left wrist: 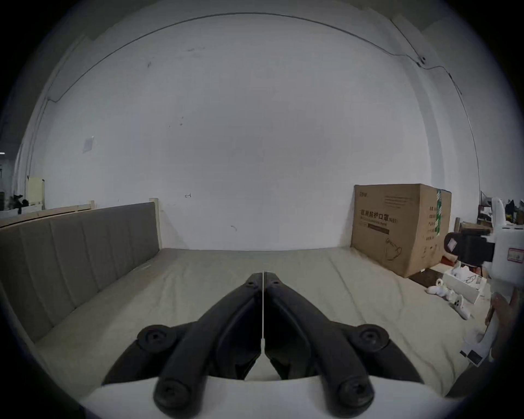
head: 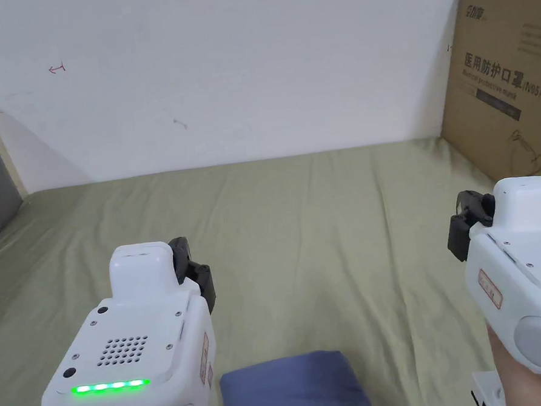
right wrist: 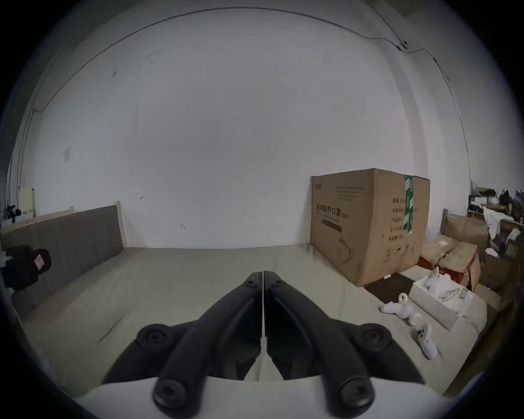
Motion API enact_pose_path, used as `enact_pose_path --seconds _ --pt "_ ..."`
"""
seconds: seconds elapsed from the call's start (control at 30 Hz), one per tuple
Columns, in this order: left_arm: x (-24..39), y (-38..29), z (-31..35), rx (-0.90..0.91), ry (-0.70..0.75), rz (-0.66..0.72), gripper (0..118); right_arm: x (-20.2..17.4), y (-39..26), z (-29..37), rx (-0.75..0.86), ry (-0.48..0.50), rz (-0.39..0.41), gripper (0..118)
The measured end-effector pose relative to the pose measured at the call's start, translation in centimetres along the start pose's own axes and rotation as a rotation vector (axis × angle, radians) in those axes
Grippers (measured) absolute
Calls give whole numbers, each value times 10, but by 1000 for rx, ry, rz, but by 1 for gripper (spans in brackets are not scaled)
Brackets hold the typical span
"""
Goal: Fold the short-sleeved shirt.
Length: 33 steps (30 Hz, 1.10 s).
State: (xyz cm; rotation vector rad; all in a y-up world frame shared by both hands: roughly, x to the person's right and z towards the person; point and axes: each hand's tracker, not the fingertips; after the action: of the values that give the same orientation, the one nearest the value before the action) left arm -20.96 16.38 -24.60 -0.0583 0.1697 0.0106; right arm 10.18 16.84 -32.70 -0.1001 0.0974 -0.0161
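Note:
A folded blue shirt (head: 294,396) lies as a compact rectangle at the near edge of the olive bed sheet (head: 328,237), between the two grippers in the head view. My left gripper (head: 194,267) hovers above the sheet just left of it, its black jaws pressed together with nothing between them (left wrist: 263,276). My right gripper (head: 463,221) is held up at the right by a hand, clear of the shirt. Its jaws also meet tip to tip and hold nothing (right wrist: 263,275). Neither gripper touches the shirt.
A large cardboard box (head: 512,81) stands on the bed's far right corner against the white wall. A grey padded headboard (left wrist: 76,255) runs along the left side. Small white items and a white tray (right wrist: 436,300) lie at the right edge.

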Motion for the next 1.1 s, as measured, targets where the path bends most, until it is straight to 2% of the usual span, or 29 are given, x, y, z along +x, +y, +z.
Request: enact_pose_path --seconds 0.17,0.23,0.3,0.37,0.43,0.53,0.6,0.7,0.73,0.77,0.83,0.87,0.9,0.97,1.0,1.03,1.1 --pt "-1 -1 -2 -4 4 26 1 -1 5 4 17 12 -12 1" --pt "-6 2 -6 -11 -9 44 1 -7 3 1 -9 84 -30 2" --pt "-17 6 -16 -55 -59 40 1 -14 -5 -21 -170 242 -65 2" --pt "-29 8 -26 -101 -51 -10 1 -21 -25 -50 -429 408 -141 2" --pt "-42 4 -30 -118 -40 -7 1 -33 -59 -73 -658 492 -173 2" --pt "-57 -11 -29 -171 -34 31 1 -49 -116 -94 -938 554 -176 2" --pt "-62 -26 -27 -210 -27 46 1 -57 -152 -99 -1056 588 -176 2" --pt "-71 -53 -26 -290 -51 91 1 -62 -185 -100 -1136 552 -77 2" --pt "-75 -61 -29 -328 -90 127 1 -60 -190 -99 -1115 556 -106 2" --pt "-82 -68 -34 -382 -136 180 1 -53 -188 -100 -1094 572 -177 2" --pt "-96 -83 -51 -531 -285 320 1 -47 -188 -104 -1108 568 -211 2" --pt "-106 -95 -62 -625 -389 430 5 -44 -186 -103 -1112 570 -207 2" --pt "-114 -111 -75 -734 -485 537 14 -43 -187 -103 -1112 575 -208 2" --pt "-125 -145 -90 -864 -585 741 65 -42 -188 -103 -1109 587 -208 2" --pt "-129 -161 -92 -871 -611 796 94 -43 -188 -102 -1106 590 -205 2" --pt "-129 -174 -94 -893 -626 807 118 -43 -189 -101 -1102 591 -202 2" --pt "-128 -190 -92 -902 -605 781 116 -44 -189 -100 -1096 591 -197 2"
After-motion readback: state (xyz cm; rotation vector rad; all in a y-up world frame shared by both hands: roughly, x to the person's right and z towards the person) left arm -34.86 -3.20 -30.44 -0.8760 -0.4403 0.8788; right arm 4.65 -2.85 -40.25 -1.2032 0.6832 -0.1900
